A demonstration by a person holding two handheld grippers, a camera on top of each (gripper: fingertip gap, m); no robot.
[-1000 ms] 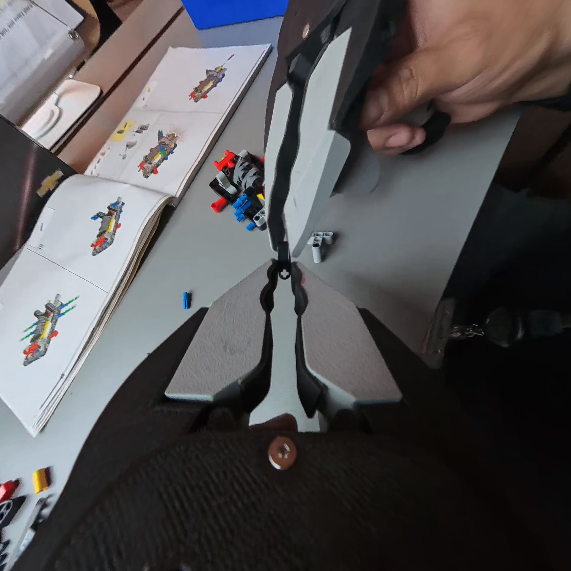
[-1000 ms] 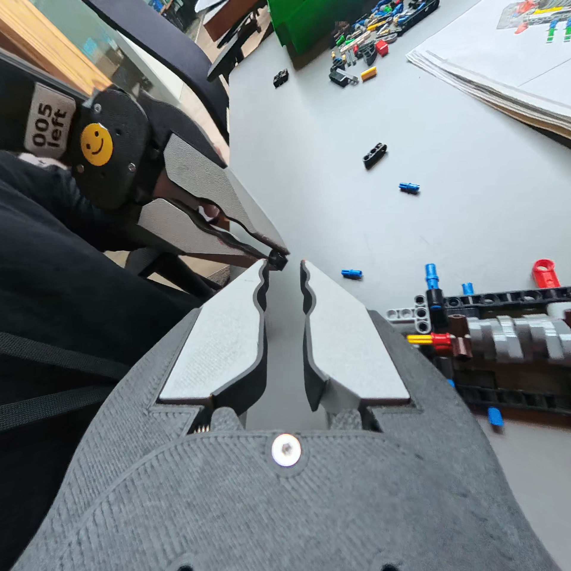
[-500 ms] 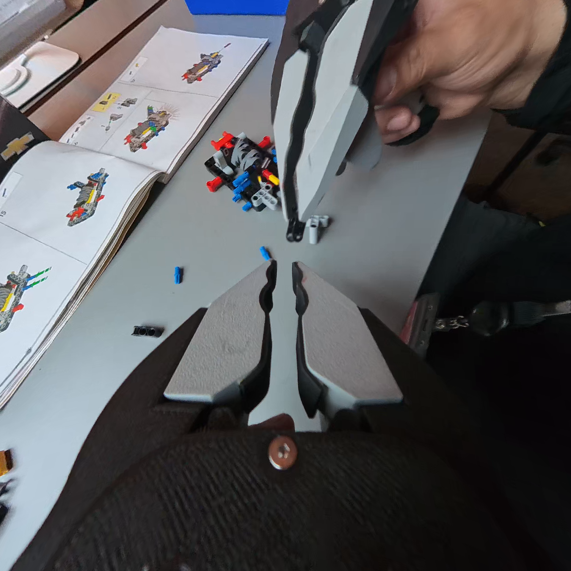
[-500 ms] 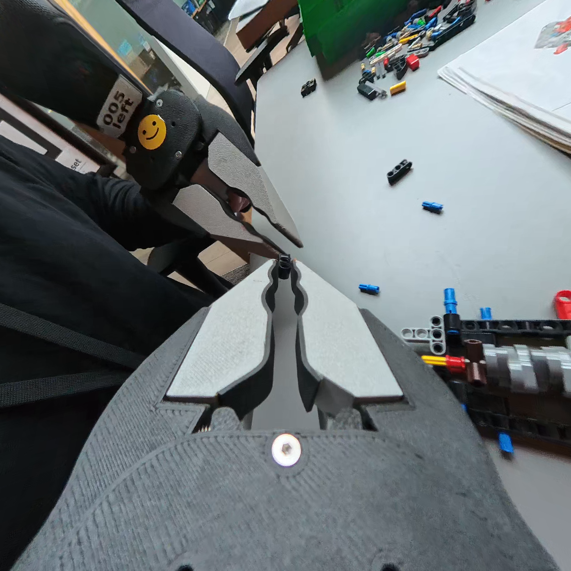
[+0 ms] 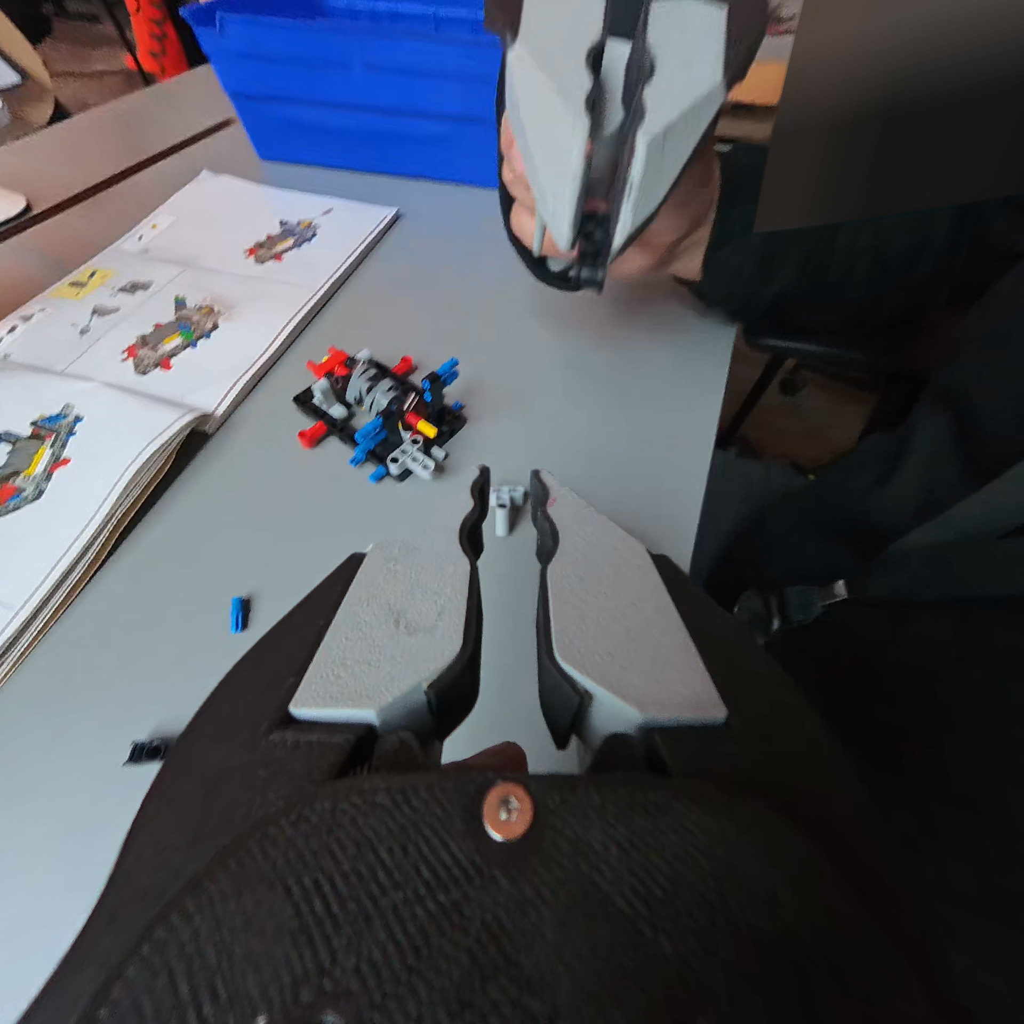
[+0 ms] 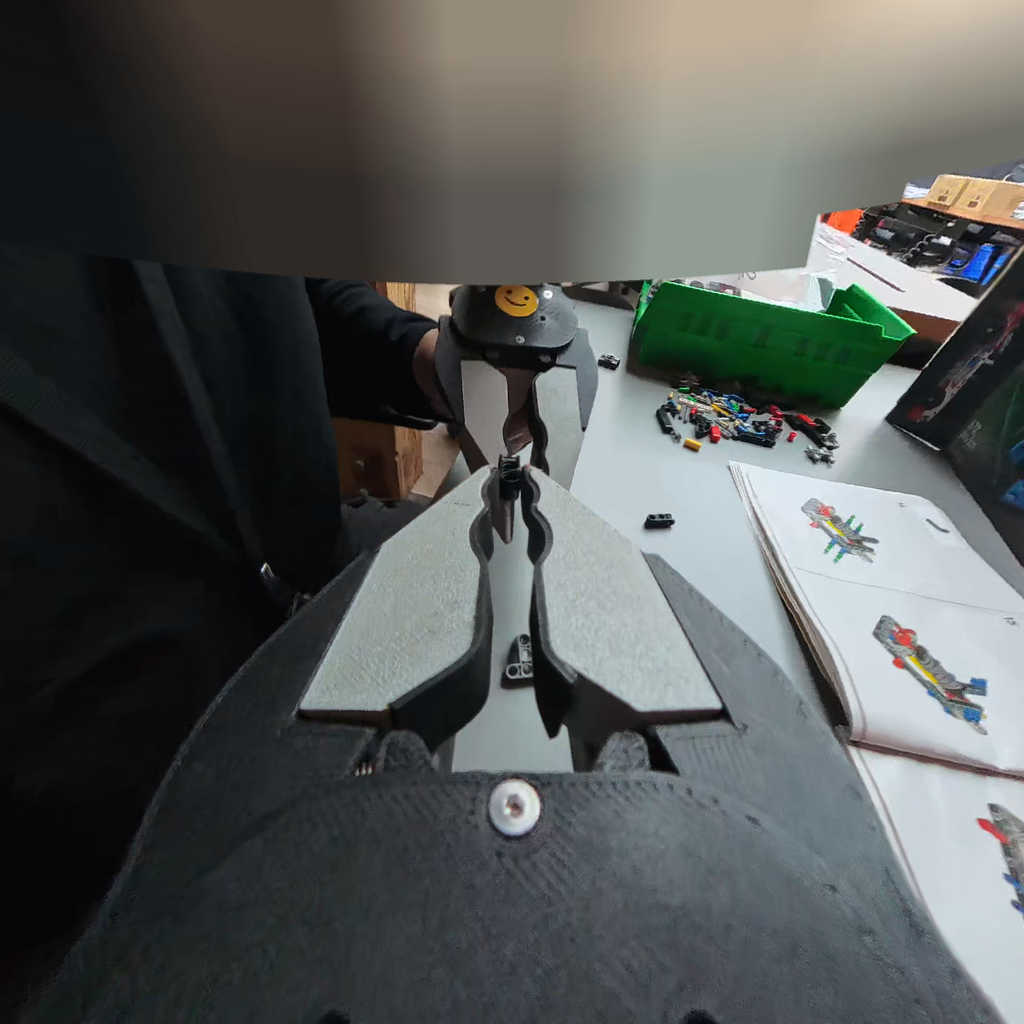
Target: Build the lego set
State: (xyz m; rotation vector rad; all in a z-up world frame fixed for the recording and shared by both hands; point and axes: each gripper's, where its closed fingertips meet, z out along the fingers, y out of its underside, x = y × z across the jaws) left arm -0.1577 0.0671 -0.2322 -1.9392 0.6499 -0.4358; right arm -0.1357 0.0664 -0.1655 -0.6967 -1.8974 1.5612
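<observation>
Left wrist view: my left claw [image 5: 505, 487] is parted and empty, hanging over the bench [image 5: 609, 399] close to its near-right edge. A small grey connector piece [image 5: 505, 503] lies flat on the bench and shows right in the gap between my fingertips; its stem points back toward me, roughly along the fingers. Whether the tips are down at its level I can't tell. Just beyond and left sits the part-built model [image 5: 382, 413], near but apart from the grey piece. A loose blue pin [image 5: 239, 614] lies further left, and the open instruction book [image 5: 166, 310] lies past that toward the left edge. A blue bin [image 5: 354, 83] stands at the far edge.

My right claw [image 5: 592, 260] is up off the bench, fingers pinched on a small black pin [image 5: 592, 271]. Right wrist view shows the same: black pin at my right claw [image 6: 508, 481] tips, left claw facing it, a loose parts pile [image 6: 742, 421] by a green bin [image 6: 764, 343].

Judgement: the left claw is the nearer one for the grey piece, so it should grab it. The bench edge is close on the right, so there's little room that side and plenty toward the middle.
</observation>
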